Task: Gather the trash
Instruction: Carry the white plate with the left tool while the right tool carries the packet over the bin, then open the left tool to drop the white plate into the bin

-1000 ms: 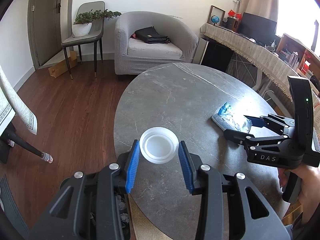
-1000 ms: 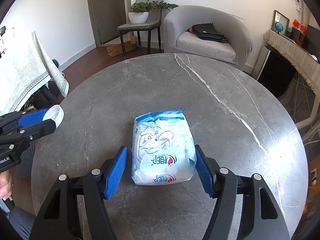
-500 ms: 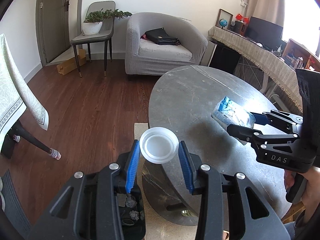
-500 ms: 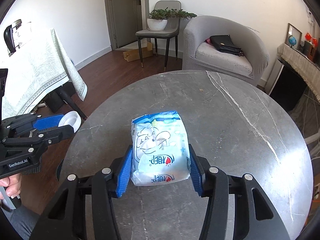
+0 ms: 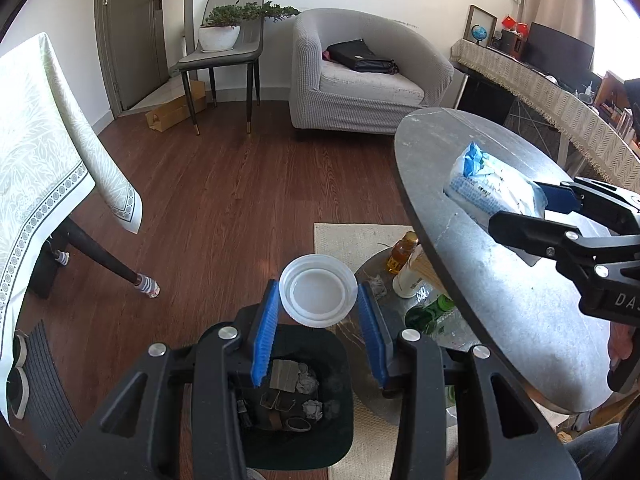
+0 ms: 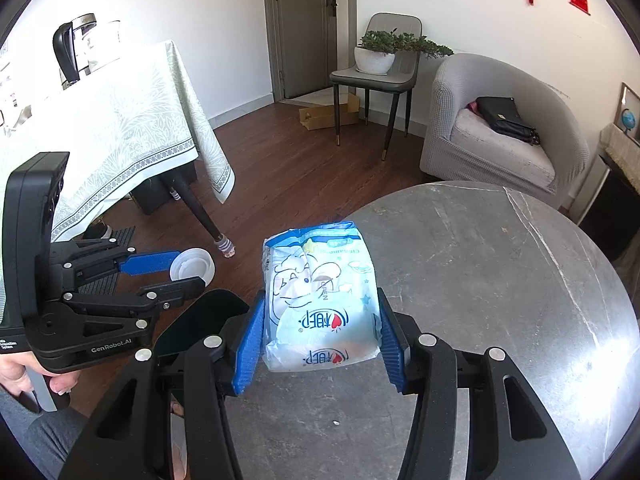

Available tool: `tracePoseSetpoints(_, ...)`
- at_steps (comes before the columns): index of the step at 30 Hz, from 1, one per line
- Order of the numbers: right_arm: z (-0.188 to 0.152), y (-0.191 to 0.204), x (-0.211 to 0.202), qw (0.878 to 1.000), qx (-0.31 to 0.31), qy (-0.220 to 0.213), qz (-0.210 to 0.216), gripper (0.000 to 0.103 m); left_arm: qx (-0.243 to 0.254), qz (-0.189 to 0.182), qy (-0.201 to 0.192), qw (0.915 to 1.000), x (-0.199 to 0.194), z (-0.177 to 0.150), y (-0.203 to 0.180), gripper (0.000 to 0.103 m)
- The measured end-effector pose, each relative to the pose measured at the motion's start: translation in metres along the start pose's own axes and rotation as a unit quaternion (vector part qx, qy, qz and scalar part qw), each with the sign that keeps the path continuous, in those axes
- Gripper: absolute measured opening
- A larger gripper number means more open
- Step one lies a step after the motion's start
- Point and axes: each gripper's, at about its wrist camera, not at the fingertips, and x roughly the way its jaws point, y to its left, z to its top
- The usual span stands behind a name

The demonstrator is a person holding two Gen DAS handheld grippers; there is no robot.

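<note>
The left gripper (image 5: 318,300) pinches a white plastic lid (image 5: 318,295) between its 2 blue pads, held past the round table's rim (image 5: 416,216) and above the dark trash bin (image 5: 320,436) at 6 o'clock, with bare wood floor (image 5: 224,200) open toward 11 o'clock. The right gripper (image 6: 320,338) clamps a blue-and-white wipes pack (image 6: 320,296) at the tabletop's 9 o'clock edge (image 6: 360,216), bare stone (image 6: 500,280) spreading toward 2 o'clock.

White walls, dark wood floor (image 5: 224,184), grey armchair (image 5: 360,76) far, potted plant on a chair (image 5: 224,52) by the door (image 5: 132,28), round grey stone counter (image 5: 500,280) right, sunlit.
</note>
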Motion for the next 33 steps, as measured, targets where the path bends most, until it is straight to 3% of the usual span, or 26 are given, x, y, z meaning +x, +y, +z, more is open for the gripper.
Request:
tracePoseSetpoints(18,0.019,0.056,0.026,0.998,-0.028,0.003,0.059,0.052,-0.027,0.027,0.084,0.9958,0.03,-0.049,0.061,0.042)
tracePoseSetpoints(30,0.012,0.088,0.052,0.995,-0.063,0.037,0.069,0.052,-0.016,0.033,0.138,0.9898,0.042,-0.084,0.08,0.042)
tracePoseSetpoints(33,0.01,0.094,0.057,0.994,-0.067,0.044,0.071,0.052,-0.014,0.031,0.146,0.9887,0.044,-0.089,0.081,0.049)
